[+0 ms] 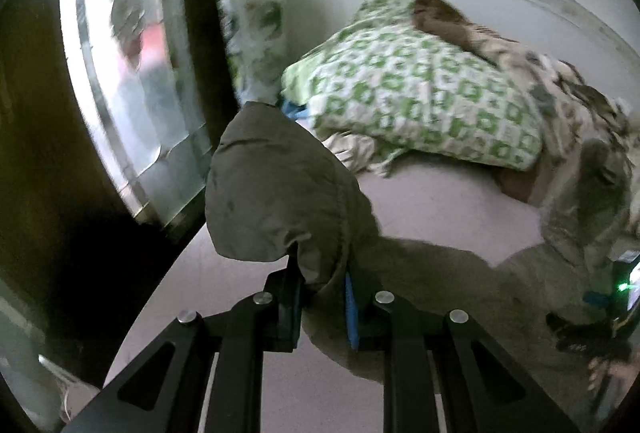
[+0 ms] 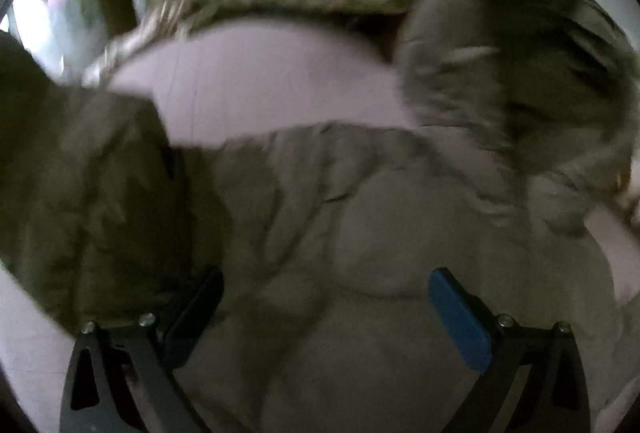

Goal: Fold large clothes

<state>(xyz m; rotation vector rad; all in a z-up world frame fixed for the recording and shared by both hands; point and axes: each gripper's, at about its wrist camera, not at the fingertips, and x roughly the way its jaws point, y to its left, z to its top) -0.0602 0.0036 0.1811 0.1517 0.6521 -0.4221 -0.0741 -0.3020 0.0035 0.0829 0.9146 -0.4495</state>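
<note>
- Pale pink bedding (image 1: 432, 209) is serving as the folding surface, with a green-patterned quilt (image 1: 420, 89) heaped beyond and a window (image 1: 132, 81) glowing alongside.
- Left gripper (image 1: 322, 301) is pinching a raised fold of the olive-grey padded jacket (image 2: 360, 233).
- Right gripper (image 2: 326, 313) is hovering spread over the jacket, gripping nothing.
- Folding well probably means keeping the lifted edge taut while carrying it across.

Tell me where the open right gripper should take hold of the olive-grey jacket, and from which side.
Judging from the right wrist view, grip the raised quilted ridge of the olive-grey jacket directly ahead of the right gripper, coming straight down from above. The fabric lies spread on the pale bed sheet, so only a puckered fold gives the open jaws something to pinch. The left gripper already clamps another part.
</note>
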